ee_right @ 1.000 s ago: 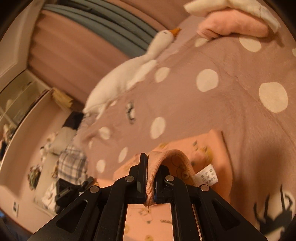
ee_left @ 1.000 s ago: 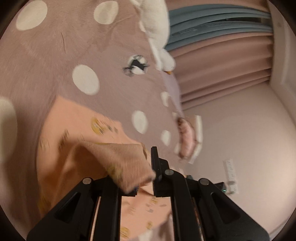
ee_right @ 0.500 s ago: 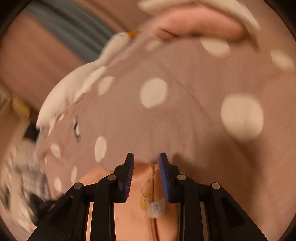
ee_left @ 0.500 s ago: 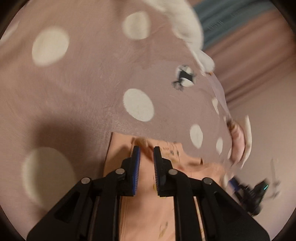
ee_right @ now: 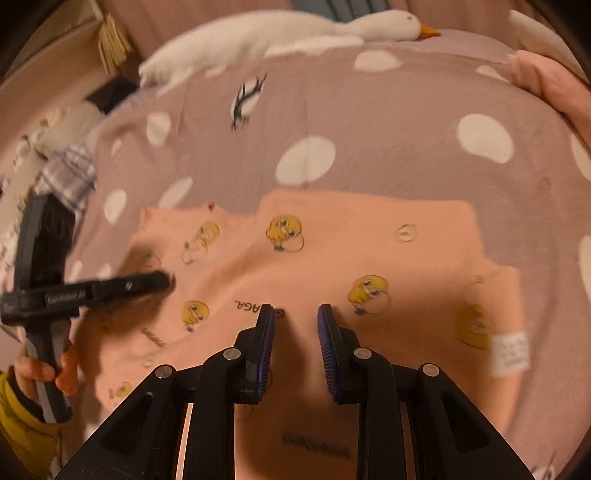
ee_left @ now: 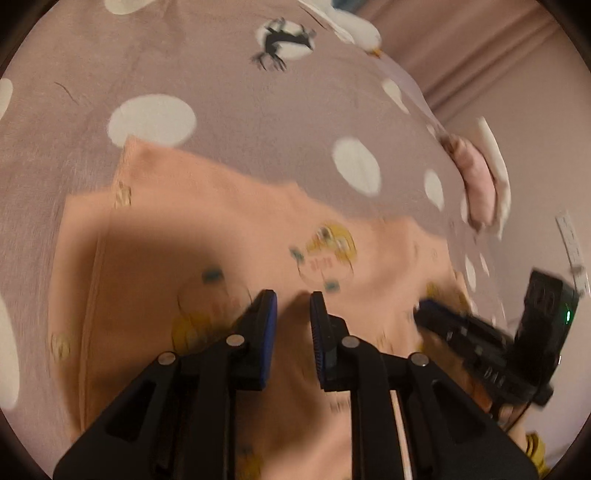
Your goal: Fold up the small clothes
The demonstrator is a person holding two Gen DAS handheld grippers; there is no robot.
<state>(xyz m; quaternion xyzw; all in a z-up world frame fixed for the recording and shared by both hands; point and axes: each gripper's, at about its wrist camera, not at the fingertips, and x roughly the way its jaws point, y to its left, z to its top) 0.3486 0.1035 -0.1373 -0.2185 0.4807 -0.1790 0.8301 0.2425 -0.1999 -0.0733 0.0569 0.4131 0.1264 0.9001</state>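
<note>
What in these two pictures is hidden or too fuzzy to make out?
- Near edge of the peach garment: both views, covered by each gripper's black body.
- Small white label: right view, print blurred.
- Toy goose: left view, cut off by the top edge.
- Room floor: right view, smeared clutter.

Peach garment (ee_right: 332, 258), partial print "AGA"

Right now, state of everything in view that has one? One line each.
left gripper: open; jaws have just been opening, nothing between them, over the garment
right gripper: open; jaws have just been opening, nothing between them
peach garment: released, lying on the bedspread, partly folded, care label showing
dotted bedspread: spread out under the garment
goose plush: lying stretched along the far edge
</note>
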